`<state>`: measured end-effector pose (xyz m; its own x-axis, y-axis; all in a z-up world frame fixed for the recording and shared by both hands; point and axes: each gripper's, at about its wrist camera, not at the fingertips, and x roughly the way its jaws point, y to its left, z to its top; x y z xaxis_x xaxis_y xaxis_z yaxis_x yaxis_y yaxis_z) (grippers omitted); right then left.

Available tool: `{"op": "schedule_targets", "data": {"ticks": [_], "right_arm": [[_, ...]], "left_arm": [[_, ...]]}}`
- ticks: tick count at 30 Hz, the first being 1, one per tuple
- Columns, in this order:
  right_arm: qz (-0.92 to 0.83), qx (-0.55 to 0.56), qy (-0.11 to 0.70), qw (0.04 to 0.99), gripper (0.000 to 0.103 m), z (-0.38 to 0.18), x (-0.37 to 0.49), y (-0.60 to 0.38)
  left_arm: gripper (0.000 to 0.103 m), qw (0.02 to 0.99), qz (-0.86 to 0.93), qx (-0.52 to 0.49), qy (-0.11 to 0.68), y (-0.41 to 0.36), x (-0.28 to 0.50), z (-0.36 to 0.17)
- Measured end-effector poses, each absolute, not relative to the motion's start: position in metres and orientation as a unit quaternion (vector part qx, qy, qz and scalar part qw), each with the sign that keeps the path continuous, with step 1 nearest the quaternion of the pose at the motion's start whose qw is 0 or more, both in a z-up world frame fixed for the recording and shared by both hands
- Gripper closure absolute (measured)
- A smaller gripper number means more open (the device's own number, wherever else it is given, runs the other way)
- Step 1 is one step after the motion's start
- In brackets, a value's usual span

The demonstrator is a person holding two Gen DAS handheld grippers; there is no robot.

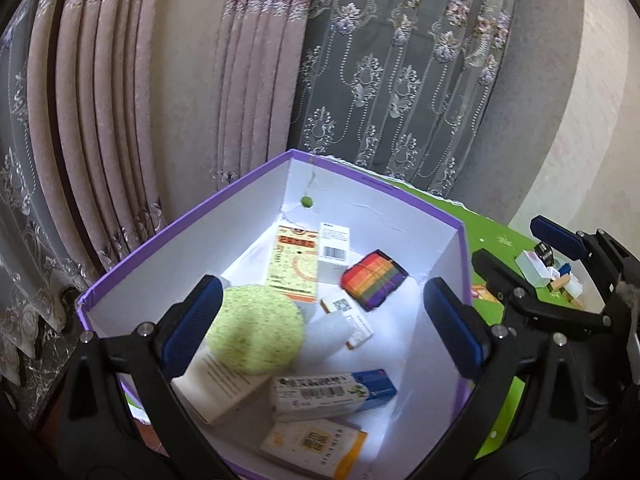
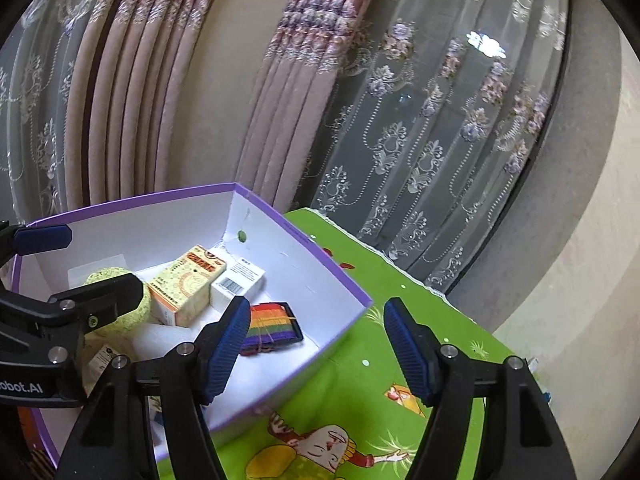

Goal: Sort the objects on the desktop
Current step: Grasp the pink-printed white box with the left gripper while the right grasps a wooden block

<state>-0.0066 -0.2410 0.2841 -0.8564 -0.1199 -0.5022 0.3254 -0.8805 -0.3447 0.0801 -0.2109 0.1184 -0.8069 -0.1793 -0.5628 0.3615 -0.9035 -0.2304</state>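
A white box with a purple rim stands on the green cartoon tablecloth. In it lie a round green sponge, a rainbow-striped pack, a yellow medicine carton, a white barcode carton and a blue-white toothpaste carton. My left gripper hangs open over the box, the blurred sponge below it by its left finger. My right gripper is open and empty over the box's right corner.
A cluster of small boxes sits on the tablecloth to the right of the box. Pink drapes and a grey lace curtain hang close behind the table's far edge. A dark marble surface shows at the far left.
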Motion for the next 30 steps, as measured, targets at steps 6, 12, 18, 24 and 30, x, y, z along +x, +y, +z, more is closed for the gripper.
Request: {"op": "schedule_targets", "data": {"ticks": [6,12,18,24,30], "right_arm": [[-0.948,0.240,0.179,0.105,0.028,0.284,-0.005,-0.201],[-0.955,0.261,0.120,0.070,0.026,0.270,-0.010,-0.135],[-0.955,0.287,0.069,0.013,0.025,0.245,-0.011,-0.045],[-0.940,0.330,-0.034,-0.079,0.025,0.204,0.004,0.083],[-0.915,0.345,-0.143,-0.153,0.025,0.177,0.028,0.180]], "left_arm": [[0.002,0.126,-0.945,0.270,0.138,-0.169,0.073,0.131],[0.001,0.064,-0.960,0.256,0.092,-0.097,0.065,0.142],[0.001,-0.010,-0.956,0.292,0.036,-0.016,0.037,0.125],[0.001,-0.039,-0.931,0.363,0.026,0.039,-0.034,0.081],[0.001,-0.063,-0.907,0.412,0.066,0.071,-0.135,0.047]]}}
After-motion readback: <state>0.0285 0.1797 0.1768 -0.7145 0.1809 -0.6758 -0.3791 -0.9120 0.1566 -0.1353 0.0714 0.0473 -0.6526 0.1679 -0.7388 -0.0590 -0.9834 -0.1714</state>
